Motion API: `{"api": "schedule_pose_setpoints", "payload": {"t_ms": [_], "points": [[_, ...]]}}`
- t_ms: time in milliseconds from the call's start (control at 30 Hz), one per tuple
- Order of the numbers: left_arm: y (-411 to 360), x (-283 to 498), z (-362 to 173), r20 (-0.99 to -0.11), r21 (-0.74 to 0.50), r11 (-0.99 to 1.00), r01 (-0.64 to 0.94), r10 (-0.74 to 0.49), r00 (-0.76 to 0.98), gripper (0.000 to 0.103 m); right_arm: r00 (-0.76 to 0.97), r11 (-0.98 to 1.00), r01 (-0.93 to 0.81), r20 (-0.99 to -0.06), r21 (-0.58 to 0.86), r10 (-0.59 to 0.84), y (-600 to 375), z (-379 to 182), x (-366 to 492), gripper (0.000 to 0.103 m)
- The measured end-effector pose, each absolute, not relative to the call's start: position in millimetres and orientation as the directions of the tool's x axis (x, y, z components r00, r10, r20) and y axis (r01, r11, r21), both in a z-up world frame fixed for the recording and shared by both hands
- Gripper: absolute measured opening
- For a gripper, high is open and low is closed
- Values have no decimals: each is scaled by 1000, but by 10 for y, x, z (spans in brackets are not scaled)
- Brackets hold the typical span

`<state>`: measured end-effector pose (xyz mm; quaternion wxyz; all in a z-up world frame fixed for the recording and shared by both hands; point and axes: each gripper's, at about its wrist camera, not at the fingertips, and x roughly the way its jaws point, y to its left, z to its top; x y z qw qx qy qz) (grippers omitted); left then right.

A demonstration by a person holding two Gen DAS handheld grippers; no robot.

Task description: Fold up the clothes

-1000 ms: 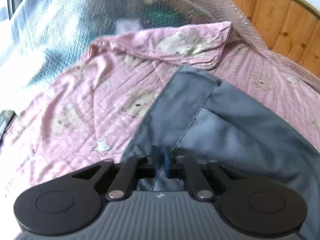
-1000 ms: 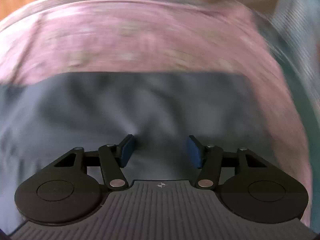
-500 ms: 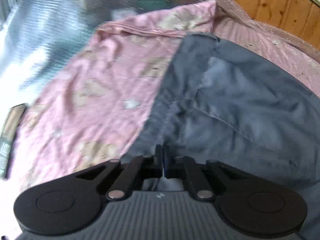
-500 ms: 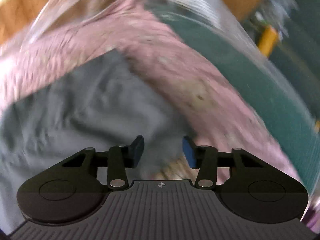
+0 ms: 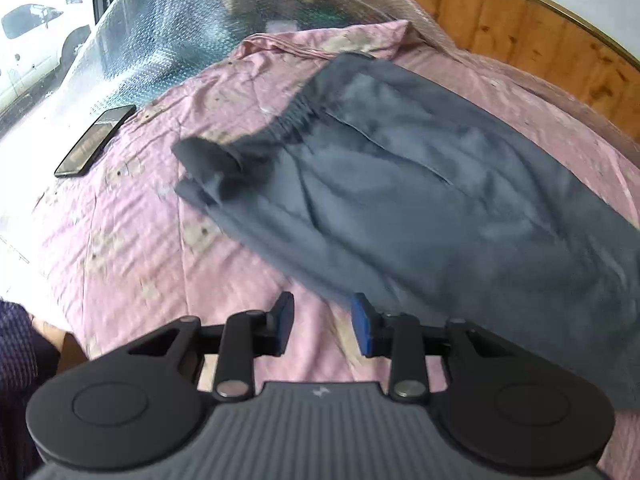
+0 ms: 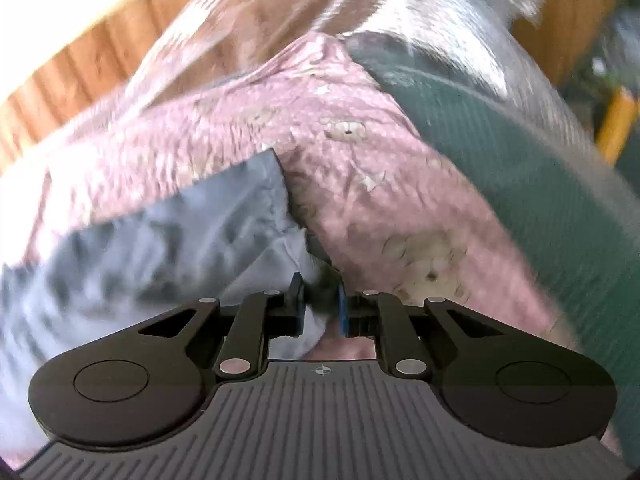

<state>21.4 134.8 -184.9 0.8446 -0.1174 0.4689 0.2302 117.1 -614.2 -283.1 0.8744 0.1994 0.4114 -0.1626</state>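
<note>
Half a second back the left gripper was pinched on the edge of the grey trousers; now its blue pads stand wide apart with nothing between them, pulled back over bare pink quilt, and the cloth it held lies in a loose dark curl at the trousers' near-left corner. The trousers lie spread on the quilt, their waistband end toward the quilt's far folded edge; their right side runs out of the left wrist view, so how far they reach cannot be told. In the right wrist view the right gripper has its pads drawn close together with a tongue of grey cloth bunched between them, though blur keeps the pinch itself from reading clearly. Left of the trousers a dark phone lies at the quilt's edge. Beyond the quilt, bubble wrap covers a surface whose contents show only as dim shapes through the plastic. Wood panelling rises behind the quilt. At the lower left corner of the left wrist view a dark sleeve is cut off by the frame.
</note>
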Motion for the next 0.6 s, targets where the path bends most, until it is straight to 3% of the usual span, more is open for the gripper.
{"api": "schedule_pose_setpoints", "payload": {"t_ms": [233, 433, 533, 600], "points": [[957, 252, -2035, -879, -2, 879, -477, 226, 420, 32, 576, 863, 461, -809, 207, -114, -6262, -2845, 1320, 13], [452, 600, -2368, -910, -94, 932, -351, 62, 409, 34, 549, 857, 474, -829, 204, -106, -6369, -2857, 1446, 13], [-4, 809, -2377, -894, -125, 974, -189, -28, 447, 44, 593, 740, 552, -805, 384, -25, -6574, -2755, 1463, 12], [-229, 946, -2413, -890, -147, 981, -127, -75, 449, 44, 634, 645, 578, -773, 499, 30, -6703, -2684, 1516, 11]]}}
